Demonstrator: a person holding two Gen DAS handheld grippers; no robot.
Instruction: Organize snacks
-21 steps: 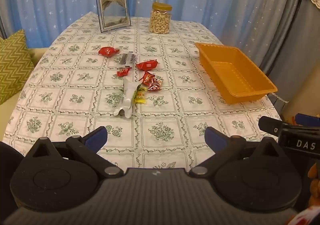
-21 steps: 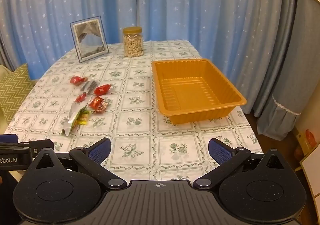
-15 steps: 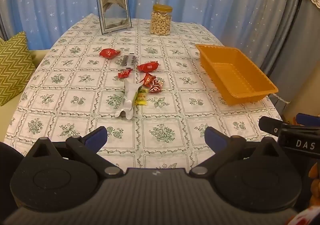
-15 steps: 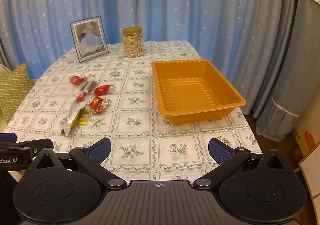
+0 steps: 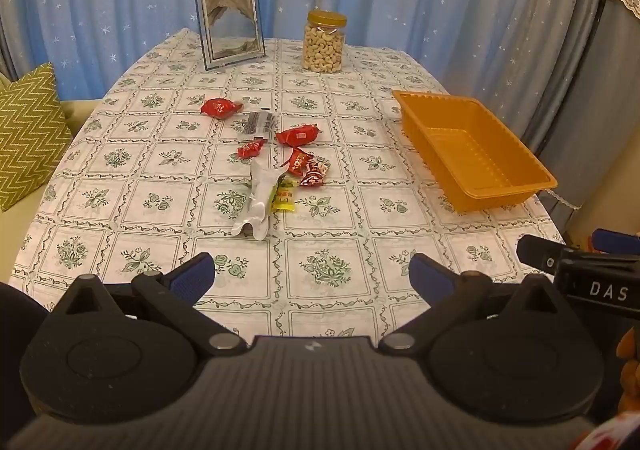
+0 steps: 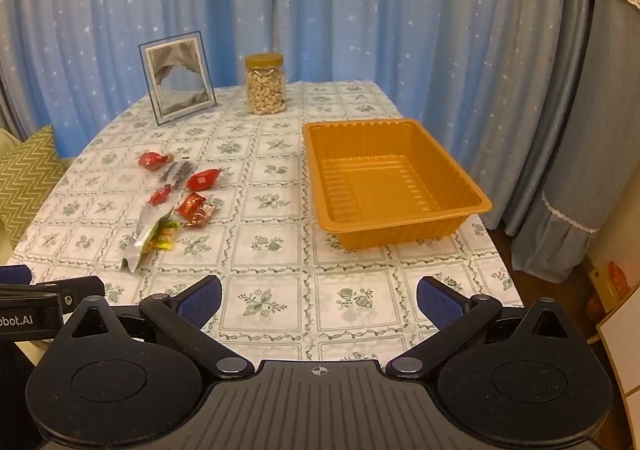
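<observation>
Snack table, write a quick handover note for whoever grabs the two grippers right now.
Left gripper: open, empty, above the table's near edge.
Right gripper: open, empty, same.
Snacks: red candies, a silver packet, a yellow packet and a dark packet lie loose mid-table.
Orange tray: empty, to their right.
Done: nothing yet.
Left: probably move every loose snack into the tray.

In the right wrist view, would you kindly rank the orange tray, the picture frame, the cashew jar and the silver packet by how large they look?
1. Orange tray, clearly largest.
2. Picture frame.
3. Cashew jar and silver packet look about alike; the packet lies nearer the camera and partly crumpled, so I would not rank them.
</observation>
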